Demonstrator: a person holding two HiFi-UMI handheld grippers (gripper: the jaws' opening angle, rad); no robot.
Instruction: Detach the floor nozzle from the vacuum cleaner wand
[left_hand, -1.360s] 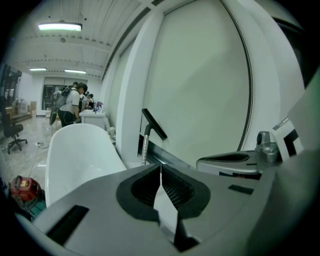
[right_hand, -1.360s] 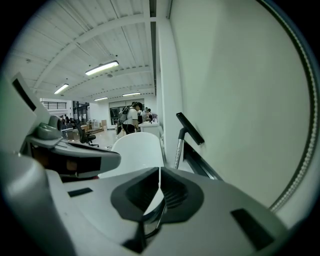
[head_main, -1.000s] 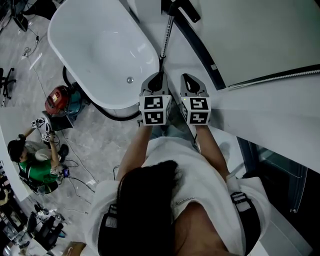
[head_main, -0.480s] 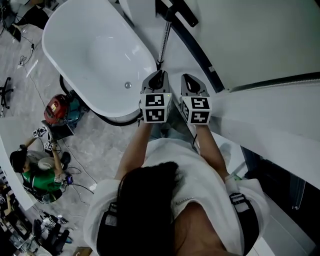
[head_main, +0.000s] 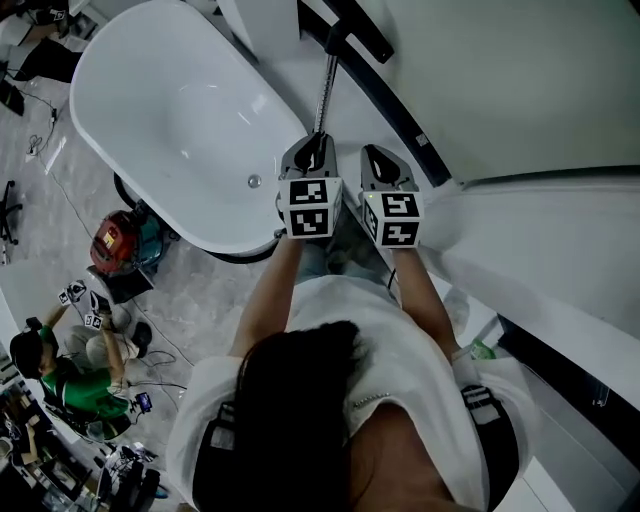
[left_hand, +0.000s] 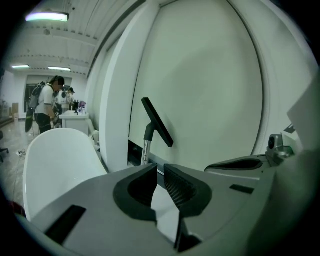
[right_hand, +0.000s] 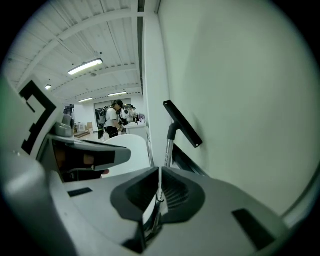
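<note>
The vacuum's metal wand (head_main: 324, 95) leans against the white wall with its black floor nozzle (head_main: 352, 32) on top. In the left gripper view, the wand (left_hand: 146, 147) and nozzle (left_hand: 157, 121) rise just beyond the jaws. My left gripper (head_main: 316, 142) sits at the wand's near end, its jaws opening to a narrow gap (left_hand: 161, 170) with nothing between them. My right gripper (head_main: 374, 154) is beside it on the right, shut and empty (right_hand: 159, 172), with the nozzle (right_hand: 182, 124) and wand (right_hand: 169, 150) ahead of it.
A white bathtub (head_main: 180, 150) lies to the left of the wand. A black strip (head_main: 395, 115) runs along the foot of the curved white wall (head_main: 520, 90). On the floor at left are a red machine (head_main: 118, 240), cables and a seated person (head_main: 60, 370).
Both grippers have moved forward, closer to the wand and nozzle. The bathtub and the floor at left have slid across the head view.
</note>
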